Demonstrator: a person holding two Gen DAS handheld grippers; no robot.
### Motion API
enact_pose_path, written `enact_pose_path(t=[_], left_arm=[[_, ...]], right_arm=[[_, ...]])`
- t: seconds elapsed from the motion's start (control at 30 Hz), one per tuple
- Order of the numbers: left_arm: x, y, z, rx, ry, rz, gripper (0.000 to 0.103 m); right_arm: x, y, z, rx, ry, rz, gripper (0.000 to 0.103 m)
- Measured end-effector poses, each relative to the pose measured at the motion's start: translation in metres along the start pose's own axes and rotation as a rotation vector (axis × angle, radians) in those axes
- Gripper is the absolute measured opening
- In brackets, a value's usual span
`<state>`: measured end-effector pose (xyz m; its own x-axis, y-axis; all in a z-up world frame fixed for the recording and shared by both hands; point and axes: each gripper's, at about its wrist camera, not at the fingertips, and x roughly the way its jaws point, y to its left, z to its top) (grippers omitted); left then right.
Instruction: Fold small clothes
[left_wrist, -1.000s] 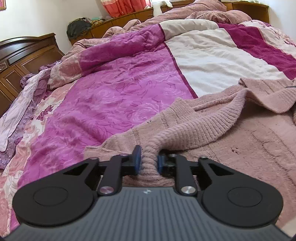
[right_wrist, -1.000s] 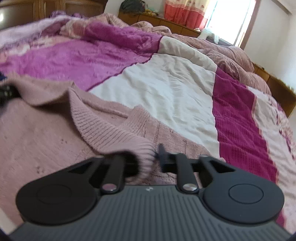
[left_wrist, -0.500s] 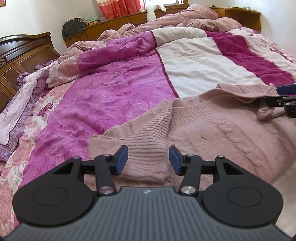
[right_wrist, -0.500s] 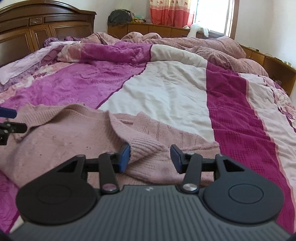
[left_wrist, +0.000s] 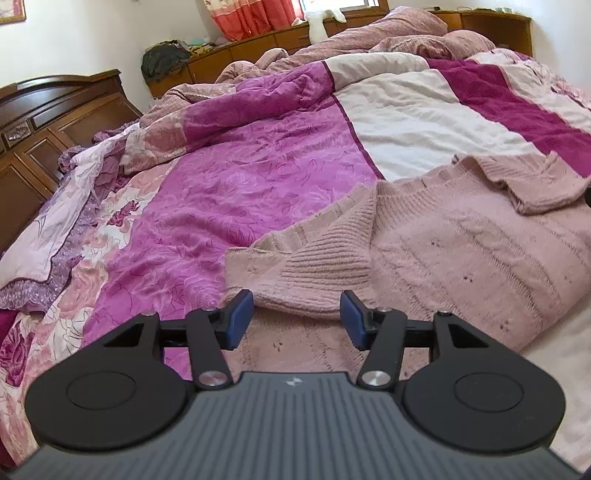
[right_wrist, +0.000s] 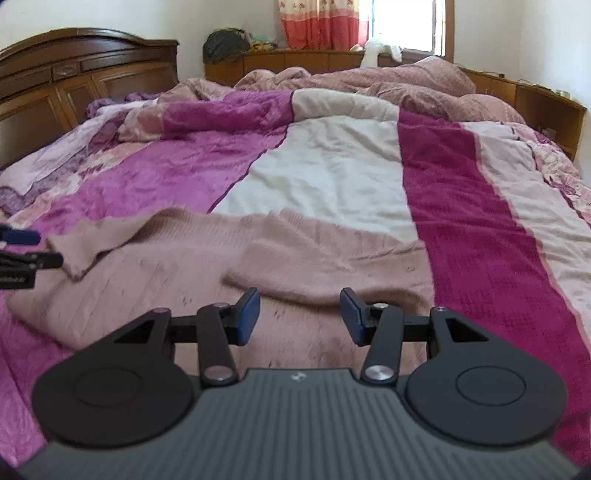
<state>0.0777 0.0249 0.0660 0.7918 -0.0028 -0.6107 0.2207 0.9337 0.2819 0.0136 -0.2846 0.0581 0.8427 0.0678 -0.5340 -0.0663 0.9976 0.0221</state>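
— Pink knit, that's what I'm working on: the sweater (left_wrist: 461, 251) lies spread near the foot of the bed, on the quilt (left_wrist: 229, 192), with both sleeves folded in over its body.

— Are you holding any of it?

— No. My left claw (left_wrist: 296, 318) is released, jaws wide, hovering just short of the left sleeve (left_wrist: 325, 266). My right claw (right_wrist: 300, 315) is equally spread and empty, just short of the right sleeve (right_wrist: 295, 273).

— So what comes next?

— I'd judge the sleeves are in and the body wants folding in half. To do it well I'd take the near hem at both corners, pinching all layers so the sleeves don't slide out, lift evenly, and carry both claws forward together.

— Anything to watch?

— Loose knit stretches and sags; uneven lifting would skew the edge. The quilt underneath is soft and rumpled, so I'd lay the fold down gently, not drag it. Beyond it, the wooden headboard (right_wrist: 74, 74) and the curtain (right_wrist: 317, 22) are well away.
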Motion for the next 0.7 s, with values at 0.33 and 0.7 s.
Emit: enact_pose_path(t=[0.33,0.7], left_arm=[[0.014,-0.016,-0.014,0.235,-0.010,0.001,0.061],[0.026,-0.018,-0.018,0.464,-0.052,-0.092,0.052]], right_arm=[[0.017,0.012,-0.019,-0.022,0.081,0.019,0.050],[0.022,0.015,-0.023,-0.032,0.089,0.007,0.050]])
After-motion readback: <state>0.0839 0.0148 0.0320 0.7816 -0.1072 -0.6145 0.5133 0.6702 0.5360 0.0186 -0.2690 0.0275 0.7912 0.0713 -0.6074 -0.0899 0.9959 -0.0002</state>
